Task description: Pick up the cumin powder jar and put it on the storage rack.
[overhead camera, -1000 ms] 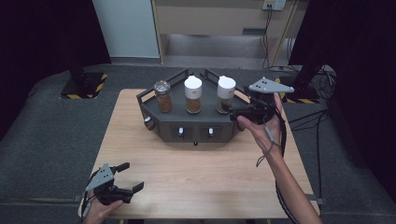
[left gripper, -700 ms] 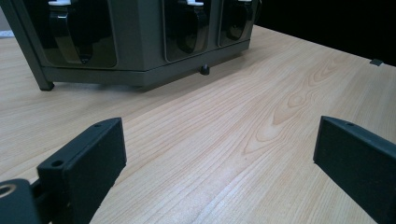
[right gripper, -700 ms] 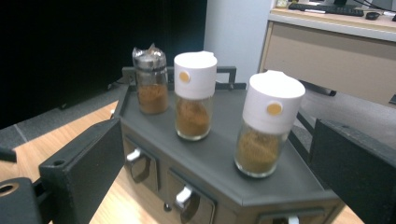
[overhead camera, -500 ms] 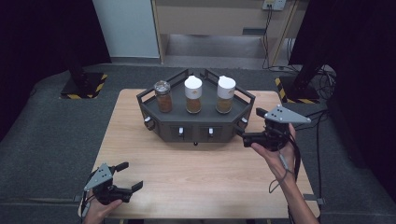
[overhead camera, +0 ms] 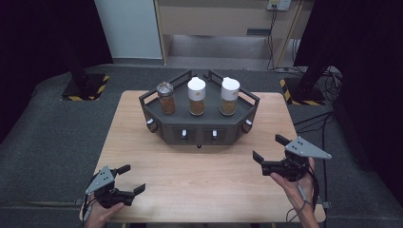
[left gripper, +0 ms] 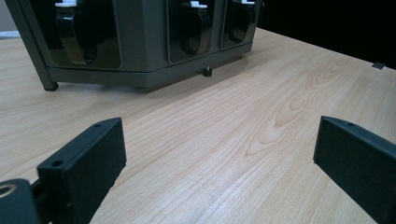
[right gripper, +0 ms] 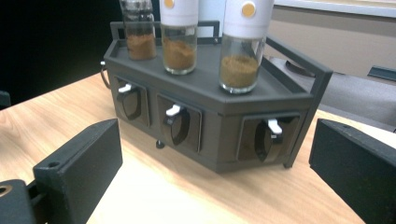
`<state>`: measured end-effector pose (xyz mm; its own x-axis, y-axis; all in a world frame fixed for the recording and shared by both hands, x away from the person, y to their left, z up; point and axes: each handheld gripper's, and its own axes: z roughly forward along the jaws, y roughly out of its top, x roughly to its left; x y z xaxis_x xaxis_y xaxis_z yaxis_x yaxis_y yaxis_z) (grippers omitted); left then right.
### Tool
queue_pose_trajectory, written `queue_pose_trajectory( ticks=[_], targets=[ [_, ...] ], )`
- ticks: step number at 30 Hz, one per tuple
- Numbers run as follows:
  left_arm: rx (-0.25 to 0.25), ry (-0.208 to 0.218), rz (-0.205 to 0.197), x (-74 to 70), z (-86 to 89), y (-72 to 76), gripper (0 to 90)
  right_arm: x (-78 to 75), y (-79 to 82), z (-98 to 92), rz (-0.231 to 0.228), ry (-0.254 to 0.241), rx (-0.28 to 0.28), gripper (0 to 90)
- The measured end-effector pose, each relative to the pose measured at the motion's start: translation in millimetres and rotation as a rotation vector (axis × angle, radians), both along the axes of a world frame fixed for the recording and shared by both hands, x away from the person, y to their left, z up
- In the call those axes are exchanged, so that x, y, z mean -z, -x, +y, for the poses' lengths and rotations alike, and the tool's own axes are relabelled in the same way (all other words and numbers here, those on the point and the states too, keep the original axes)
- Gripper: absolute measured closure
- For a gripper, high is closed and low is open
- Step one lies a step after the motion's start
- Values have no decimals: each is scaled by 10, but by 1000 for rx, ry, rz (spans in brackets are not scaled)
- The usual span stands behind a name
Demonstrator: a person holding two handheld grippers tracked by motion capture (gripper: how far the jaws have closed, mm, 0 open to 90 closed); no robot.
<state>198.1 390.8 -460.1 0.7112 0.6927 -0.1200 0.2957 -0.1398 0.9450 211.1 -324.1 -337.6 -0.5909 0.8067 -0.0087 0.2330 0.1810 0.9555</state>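
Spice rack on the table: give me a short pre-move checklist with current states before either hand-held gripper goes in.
1. Right hand-held gripper open, nothing between its jaws, which have just been opening: ok.
2. Left hand-held gripper open and empty: ok.
3. Three jars upright on the spice rack: metal-lidded jar, middle white-capped jar, right white-capped jar: ok.
4. Both grippers apart from the rack: ok.
5. Jar caps tight: cannot tell.

Pale wooden bench (overhead camera: 199, 180), grey carpeted floor (overhead camera: 57, 142) around it, yellow-and-black striped stand base (overhead camera: 85, 88) at back left, another (overhead camera: 304, 90) at back right, tangled cables (overhead camera: 328, 76) beside it, wall socket (overhead camera: 279, 4) above
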Motion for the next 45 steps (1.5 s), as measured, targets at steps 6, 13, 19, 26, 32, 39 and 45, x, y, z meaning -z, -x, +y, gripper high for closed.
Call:
queue_pose_trajectory(
  ticks=[6, 13, 19, 26, 32, 39, 45],
  targets=[
    [2, 0, 2, 0, -1, -3, 13, 220, 132, -104, 16, -19, -3, 26],
    [4, -2, 5, -2, -6, -7, 13, 455, 262, -191, 46, -25, -1, 23],
    [8, -7, 4, -8, -13, -6, 14, 617, 330, -223, 66, -29, 12, 23],
    [11, -10, -1, -15, -17, 0, 14, 756, 360, -259, 75, -38, 11, 23],
    [15, -3, -5, -9, -15, -4, 14, 813, 350, -286, 68, -32, -6, 23],
    [24, -8, -9, -12, -30, -21, 13, 877, 322, -278, 55, -14, -6, 23],
    [27, -10, -8, -13, -35, -25, 13, 879, 322, -268, 58, -8, 1, 23]
  ],
)
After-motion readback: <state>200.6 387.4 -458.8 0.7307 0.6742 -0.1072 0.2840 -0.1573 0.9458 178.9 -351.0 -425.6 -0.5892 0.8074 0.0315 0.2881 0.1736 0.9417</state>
